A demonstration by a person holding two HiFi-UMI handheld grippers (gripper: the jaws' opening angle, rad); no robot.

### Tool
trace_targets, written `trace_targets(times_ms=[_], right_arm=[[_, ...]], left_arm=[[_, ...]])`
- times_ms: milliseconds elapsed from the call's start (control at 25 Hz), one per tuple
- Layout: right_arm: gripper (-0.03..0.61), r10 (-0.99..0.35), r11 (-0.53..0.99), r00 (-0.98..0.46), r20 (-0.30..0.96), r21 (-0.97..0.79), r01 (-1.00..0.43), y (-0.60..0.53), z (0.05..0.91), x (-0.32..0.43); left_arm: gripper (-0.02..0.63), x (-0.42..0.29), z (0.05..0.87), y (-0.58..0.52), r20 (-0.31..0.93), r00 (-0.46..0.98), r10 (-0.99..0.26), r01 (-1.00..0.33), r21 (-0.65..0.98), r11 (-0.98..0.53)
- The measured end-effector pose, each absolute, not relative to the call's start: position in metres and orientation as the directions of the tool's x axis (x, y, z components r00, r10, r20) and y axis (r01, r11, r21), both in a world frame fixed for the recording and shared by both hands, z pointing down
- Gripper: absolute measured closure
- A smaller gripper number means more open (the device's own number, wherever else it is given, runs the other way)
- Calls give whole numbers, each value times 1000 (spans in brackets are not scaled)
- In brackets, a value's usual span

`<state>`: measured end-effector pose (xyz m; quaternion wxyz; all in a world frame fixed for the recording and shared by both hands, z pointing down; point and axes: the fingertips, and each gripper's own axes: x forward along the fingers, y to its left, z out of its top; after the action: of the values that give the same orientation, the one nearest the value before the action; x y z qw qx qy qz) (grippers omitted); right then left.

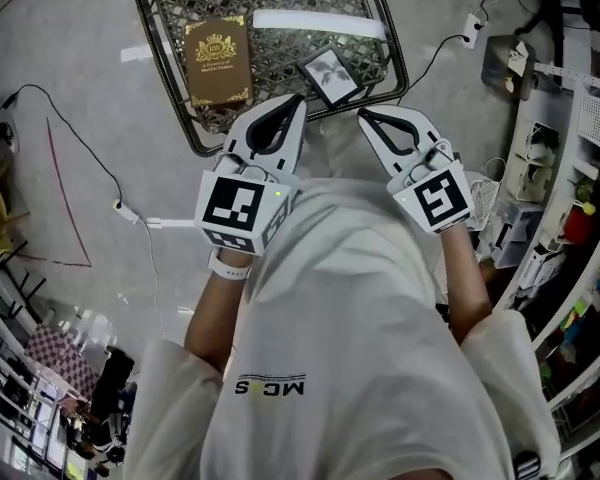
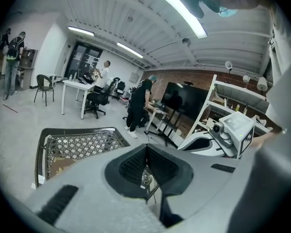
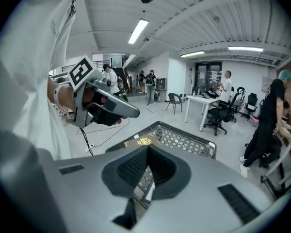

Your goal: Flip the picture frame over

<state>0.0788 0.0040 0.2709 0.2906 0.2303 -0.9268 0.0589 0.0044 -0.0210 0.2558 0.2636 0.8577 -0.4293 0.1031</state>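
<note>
A small black-edged picture frame (image 1: 330, 76) lies picture side up near the front right corner of a black wire basket (image 1: 158, 48) on the floor. My left gripper (image 1: 298, 98) hovers just to the frame's left, over the basket's front rim, jaws shut and empty. My right gripper (image 1: 362, 114) hangs just in front of the frame, also shut and empty. In the left gripper view the closed tips of the left gripper (image 2: 146, 147) point past the basket (image 2: 43, 144). In the right gripper view the right gripper (image 3: 148, 147) points at the basket (image 3: 184, 128).
A brown book with a gold emblem (image 1: 218, 61) and a white strip (image 1: 315, 20) also lie in the basket. Cables (image 1: 80, 138) run over the grey floor at the left. Cluttered shelves (image 1: 570, 188) stand at the right. Several people work at desks (image 2: 136, 106) farther off.
</note>
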Motion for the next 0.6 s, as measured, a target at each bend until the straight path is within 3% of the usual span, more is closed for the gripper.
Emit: trace_targets(times_ms=[600], right_arm=[[561, -362, 880, -724, 587, -42, -473, -14, 339, 93]], left_arm=[[594, 11, 296, -22, 470, 598, -649, -801, 378, -464]])
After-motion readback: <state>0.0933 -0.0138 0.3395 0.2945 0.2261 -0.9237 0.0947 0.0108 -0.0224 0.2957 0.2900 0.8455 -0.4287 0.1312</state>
